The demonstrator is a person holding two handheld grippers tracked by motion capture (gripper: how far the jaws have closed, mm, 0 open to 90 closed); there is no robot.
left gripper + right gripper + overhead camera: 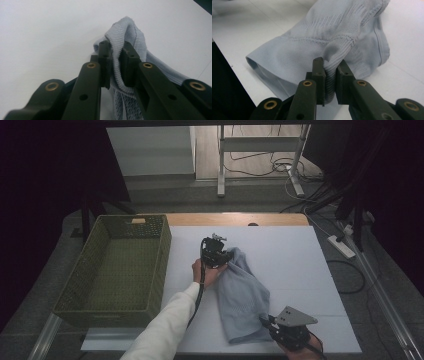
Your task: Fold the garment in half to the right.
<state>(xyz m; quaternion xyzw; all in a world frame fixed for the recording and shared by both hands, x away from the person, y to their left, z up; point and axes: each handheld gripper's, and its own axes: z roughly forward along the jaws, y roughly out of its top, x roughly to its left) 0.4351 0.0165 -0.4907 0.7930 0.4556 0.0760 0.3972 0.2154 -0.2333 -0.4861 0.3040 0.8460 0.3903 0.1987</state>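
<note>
Cloth of pale blue-grey knit lies on the white table, stretched between two grippers. The left gripper sits near the middle of the table, its jaws clamped on the far end of the cloth; the left hand grips it from below, wrist bent, with a white sleeve running down to the bottom edge. The right gripper is at the near edge of the table, a grey three-cornered plate on top, its jaws pinched on the near end of the cloth.

From the left gripper view, a ribbed hem of the cloth rises in a fold between the two black jaws, pressed on both sides, with a mesh-like weave lower down. The right gripper view shows the cloth as a tube-like garment with an open cuff at the left and a stitched seam at the right; a ribbed fold is squeezed between the jaws.

Left of the table stands a green woven basket, well apart from the cloth. Beyond the table's far edge are a white metal frame, loose cables on the floor and a power strip at the right.
</note>
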